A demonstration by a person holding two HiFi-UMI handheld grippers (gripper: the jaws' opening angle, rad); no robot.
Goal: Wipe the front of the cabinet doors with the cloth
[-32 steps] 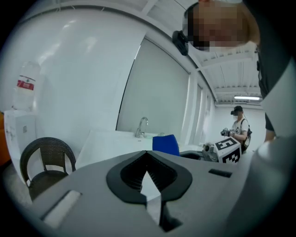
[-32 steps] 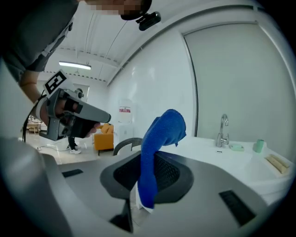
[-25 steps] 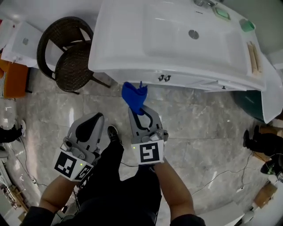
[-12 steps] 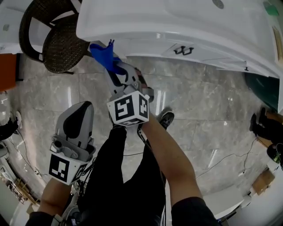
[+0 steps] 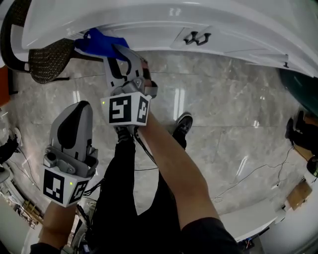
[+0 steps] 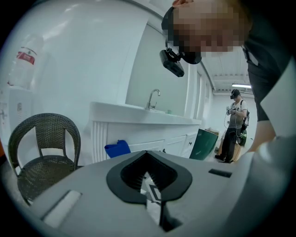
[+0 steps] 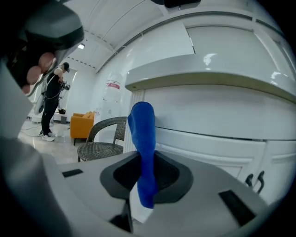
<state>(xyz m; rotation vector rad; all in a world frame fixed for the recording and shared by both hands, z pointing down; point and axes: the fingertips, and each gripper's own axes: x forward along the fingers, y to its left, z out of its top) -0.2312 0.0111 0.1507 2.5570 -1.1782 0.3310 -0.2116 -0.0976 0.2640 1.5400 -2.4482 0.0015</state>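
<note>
Right tongs (image 5: 111,49) hold the blue cloth (image 5: 98,41) at the left end of the cabinet front.
Head view: the right tongs reach across the body, clenched on the cloth just under the white counter (image 5: 149,15) edge, near the wicker chair (image 5: 45,60); the left tongs (image 5: 75,110) hang low beside the person's leg, well apart from the cabinet doors (image 5: 223,43). Left gripper view: the left tongs (image 6: 149,183) have their jaws together with nothing between them; beyond them the cloth (image 6: 117,148) shows against the cabinet front beside the chair (image 6: 44,148). Right gripper view: the right tongs (image 7: 141,187) grip the cloth (image 7: 143,148), which stands upright before the white cabinet doors (image 7: 217,150); whether it touches them cannot be told.
</note>
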